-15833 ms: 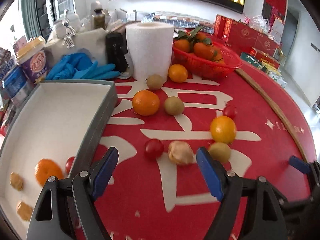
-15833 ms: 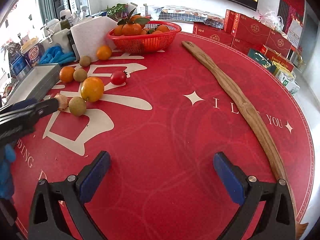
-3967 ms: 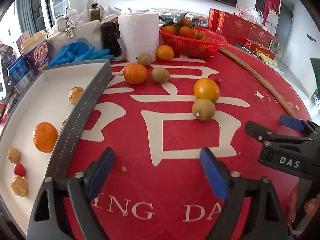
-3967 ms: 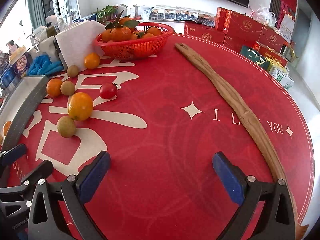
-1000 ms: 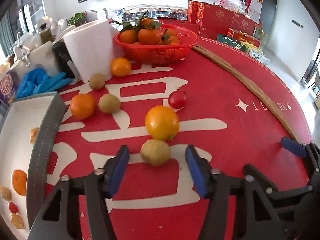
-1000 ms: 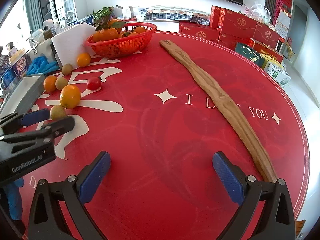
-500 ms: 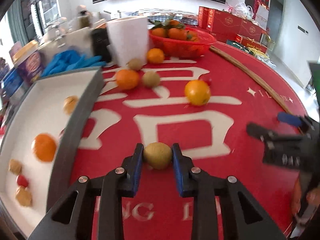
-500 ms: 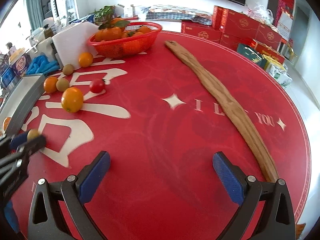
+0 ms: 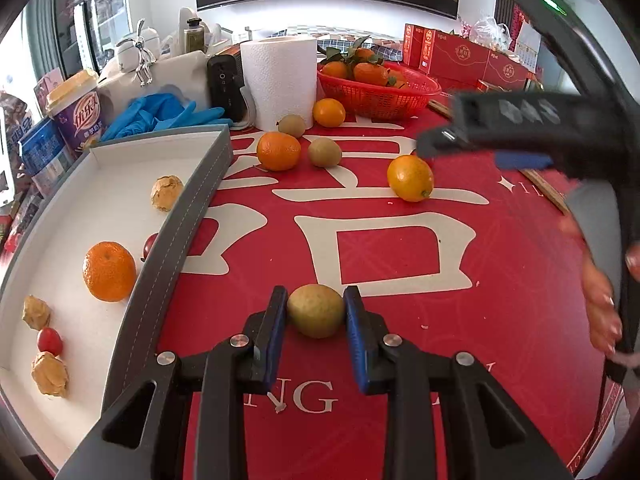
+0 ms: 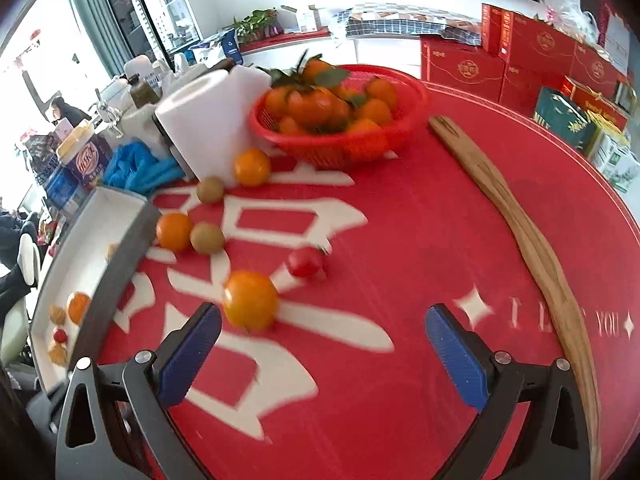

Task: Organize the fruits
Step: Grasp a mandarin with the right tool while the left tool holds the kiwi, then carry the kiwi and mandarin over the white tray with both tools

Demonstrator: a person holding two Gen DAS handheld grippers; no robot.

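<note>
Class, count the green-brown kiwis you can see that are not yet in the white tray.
3. One kiwi sits clamped in the left hand-held gripper; one lies beside an orange; one rests by the paper towel roll. Others may be hidden.

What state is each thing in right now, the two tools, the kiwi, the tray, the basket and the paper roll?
Left tool: shut on the kiwi.
Kiwi: clamped between the blue pads, near the tray.
Right tool: open, nothing between its pads.
Tray: partly filled, holding a tangerine and small fruits.
Red basket: full of leafy tangerines.
Paper roll: upright.
Big orange: loose on the red table.
</note>
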